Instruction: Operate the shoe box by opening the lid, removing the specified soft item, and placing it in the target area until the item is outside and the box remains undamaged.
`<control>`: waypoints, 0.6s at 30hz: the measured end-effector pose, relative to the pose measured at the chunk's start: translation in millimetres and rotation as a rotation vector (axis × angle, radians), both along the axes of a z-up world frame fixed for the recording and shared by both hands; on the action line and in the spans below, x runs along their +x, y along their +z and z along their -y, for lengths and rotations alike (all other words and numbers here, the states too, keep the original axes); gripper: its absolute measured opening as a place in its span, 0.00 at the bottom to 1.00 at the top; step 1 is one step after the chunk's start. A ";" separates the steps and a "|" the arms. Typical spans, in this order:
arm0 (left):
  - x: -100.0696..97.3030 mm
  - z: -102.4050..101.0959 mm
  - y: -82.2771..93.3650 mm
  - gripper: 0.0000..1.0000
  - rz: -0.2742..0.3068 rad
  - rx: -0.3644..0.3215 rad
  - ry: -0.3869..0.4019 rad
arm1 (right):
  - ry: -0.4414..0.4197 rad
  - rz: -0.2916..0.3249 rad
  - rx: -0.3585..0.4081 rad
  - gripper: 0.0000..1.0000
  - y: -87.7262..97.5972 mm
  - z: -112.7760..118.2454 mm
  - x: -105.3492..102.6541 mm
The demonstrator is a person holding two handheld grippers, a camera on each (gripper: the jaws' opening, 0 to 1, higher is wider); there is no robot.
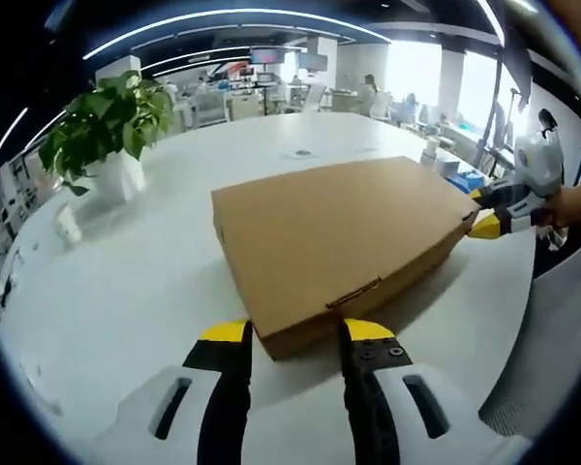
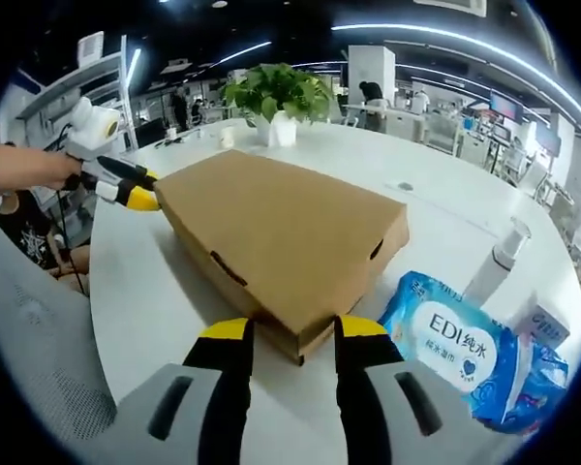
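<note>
**Box lid still shut, grippers at opposite corners**

Wipes pack (image 2: 470, 356) reads "EDI", lies beside closed cardboard box (image 1: 339, 237) w/ pump bottle (image 2: 496, 263). Box flat on white table (image 1: 126, 291), long axis running between grippers. Left gripper (image 1: 295, 334) and right gripper (image 2: 289, 329) both spread apart, each straddling a box corner. Potted plant (image 1: 107, 131) further back.

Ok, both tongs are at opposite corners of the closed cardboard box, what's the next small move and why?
Probably ease the left tongs under the lid's front edge at the tab slot and lift gently, since the cardboard box lies closed and the right tongs can steady the opposite corner.
</note>
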State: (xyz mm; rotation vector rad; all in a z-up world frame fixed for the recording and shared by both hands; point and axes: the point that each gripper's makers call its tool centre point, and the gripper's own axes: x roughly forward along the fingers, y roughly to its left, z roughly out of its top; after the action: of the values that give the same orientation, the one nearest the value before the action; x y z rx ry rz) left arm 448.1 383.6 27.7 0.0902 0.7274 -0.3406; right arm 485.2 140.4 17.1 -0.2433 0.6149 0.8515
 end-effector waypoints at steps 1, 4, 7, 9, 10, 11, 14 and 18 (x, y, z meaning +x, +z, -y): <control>2.8 0.0 -0.1 0.36 -0.001 0.000 -0.001 | -0.003 -0.001 0.001 0.31 -0.3 -0.2 2.9; 9.7 -0.4 -0.5 0.36 -0.001 -0.001 -0.002 | -0.003 -0.002 0.000 0.31 -0.7 -0.8 8.9; 16.4 -0.9 -1.1 0.36 -0.002 -0.001 -0.002 | -0.006 -0.004 -0.004 0.31 -0.7 -1.2 15.8; 20.4 -1.2 -1.6 0.36 -0.004 0.001 -0.003 | -0.005 -0.006 -0.006 0.31 -0.7 -1.3 19.0; 22.3 -1.5 -1.8 0.36 -0.003 0.002 -0.004 | -0.003 -0.004 -0.008 0.31 -0.9 -1.0 20.9; 23.8 -1.7 -1.8 0.36 -0.002 0.000 -0.004 | -0.003 -0.005 -0.008 0.31 -1.1 -1.0 22.8; 27.6 -0.7 -1.5 0.36 -0.002 -0.001 -0.004 | -0.003 -0.008 -0.010 0.31 -1.2 -0.9 28.8; 31.8 -1.2 -1.8 0.36 0.000 0.001 -0.005 | -0.002 -0.011 -0.015 0.31 -1.9 -1.4 32.6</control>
State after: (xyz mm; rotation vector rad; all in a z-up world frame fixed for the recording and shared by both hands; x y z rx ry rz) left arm 479.8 384.7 25.9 0.0933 0.7279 -0.3451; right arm 517.8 141.8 15.2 -0.2519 0.6314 0.8472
